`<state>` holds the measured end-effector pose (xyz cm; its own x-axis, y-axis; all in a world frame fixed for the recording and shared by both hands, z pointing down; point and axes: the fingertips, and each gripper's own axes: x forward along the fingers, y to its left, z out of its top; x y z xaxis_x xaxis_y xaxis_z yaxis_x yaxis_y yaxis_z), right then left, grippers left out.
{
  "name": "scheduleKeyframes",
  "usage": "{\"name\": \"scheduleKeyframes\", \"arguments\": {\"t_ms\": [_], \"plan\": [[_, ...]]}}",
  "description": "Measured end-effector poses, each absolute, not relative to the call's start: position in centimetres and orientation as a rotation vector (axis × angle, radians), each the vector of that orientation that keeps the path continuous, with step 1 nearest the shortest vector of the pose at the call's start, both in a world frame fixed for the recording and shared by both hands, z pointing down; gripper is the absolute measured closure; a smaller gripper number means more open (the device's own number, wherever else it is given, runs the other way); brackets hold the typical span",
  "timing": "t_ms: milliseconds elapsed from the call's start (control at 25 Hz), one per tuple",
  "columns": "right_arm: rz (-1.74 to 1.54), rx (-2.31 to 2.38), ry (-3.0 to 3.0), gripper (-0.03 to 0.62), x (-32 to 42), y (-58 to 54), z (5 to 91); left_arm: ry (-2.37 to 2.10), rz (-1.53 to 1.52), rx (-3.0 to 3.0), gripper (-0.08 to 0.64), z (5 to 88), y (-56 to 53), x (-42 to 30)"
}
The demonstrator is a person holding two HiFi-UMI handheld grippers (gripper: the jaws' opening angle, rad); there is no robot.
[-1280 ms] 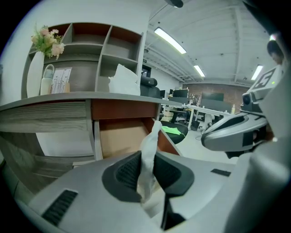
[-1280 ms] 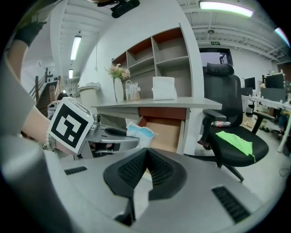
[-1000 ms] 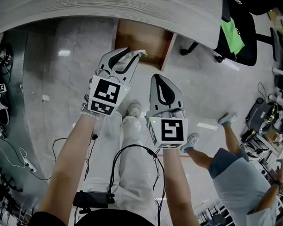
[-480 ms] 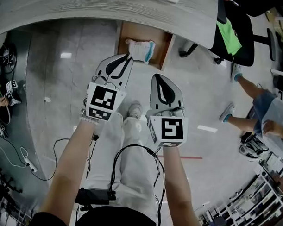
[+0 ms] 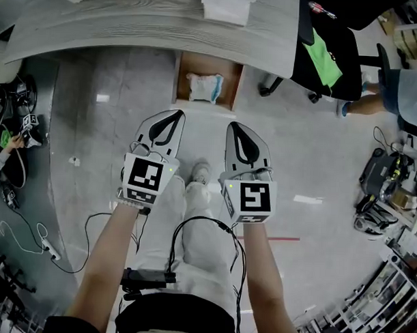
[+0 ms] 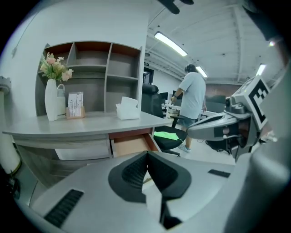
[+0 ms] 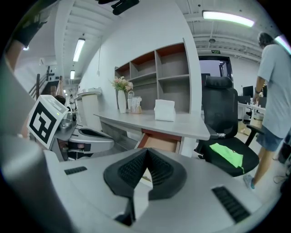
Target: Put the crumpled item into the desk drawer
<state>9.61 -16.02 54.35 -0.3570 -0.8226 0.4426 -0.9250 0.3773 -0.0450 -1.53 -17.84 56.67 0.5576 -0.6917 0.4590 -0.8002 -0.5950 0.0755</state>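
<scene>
A crumpled white-and-blue item (image 5: 203, 87) is lying inside the open wooden desk drawer (image 5: 230, 69), and neither gripper is touching it. The drawer is standing pulled out from under the grey wood-grain desk (image 5: 131, 23) (a white box (image 5: 228, 6) is sitting on the desktop just above it). Well back from the drawer, the left gripper (image 5: 175, 115) is pointing toward it. Its jaws are closing fully together, pad against pad, with nothing between them. The right gripper (image 5: 233, 126) is hovering just beside the left one. It is likewise clenched on nothing, its ribbed pads meeting at the tip. Each gripper is being held out over a pale tiled floor by a bare forearm. To the right of the drawer a black office chair (image 5: 328, 57) is standing with a bright green cloth (image 5: 320, 62) on its seat. On the desk's far side, a shelf unit (image 6: 107, 75) is rising behind a white vase (image 6: 51, 101) of flowers. A person (image 6: 192, 98) in a light shirt is standing beyond the chair.
</scene>
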Motion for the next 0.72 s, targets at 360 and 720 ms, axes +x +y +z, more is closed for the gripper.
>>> {"name": "scheduleKeyframes", "arguments": {"t_ms": [360,720], "plan": [[0.388,1.571,-2.3,0.588,10.3,-14.5,48.5,-1.269,0.5,2.562,0.548,49.2,-16.3,-1.7],[0.358,1.62,-2.327,0.588,10.1,-13.3,43.0,-1.331,0.464,2.577,0.548,43.0,-14.6,-2.5]]}}
